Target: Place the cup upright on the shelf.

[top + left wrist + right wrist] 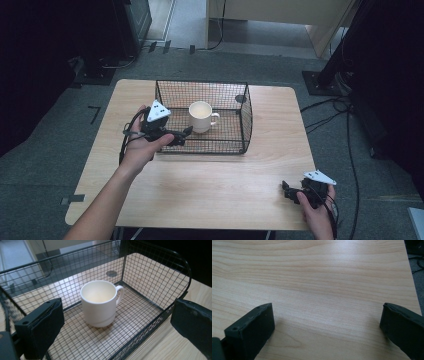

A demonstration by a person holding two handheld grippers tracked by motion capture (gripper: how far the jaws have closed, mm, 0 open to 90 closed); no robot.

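A cream mug stands upright inside a black wire basket, its handle turned to the table's right. My left gripper hovers at the basket's front left corner, open, jaws wide apart and pointing at the mug, a short way from it. My right gripper rests low near the table's front right corner, open, with bare wood between its jaws.
The light wooden table is bare in front of the basket. Grey floor surrounds it, with cables at the right, a dark stand base and black equipment at the back left.
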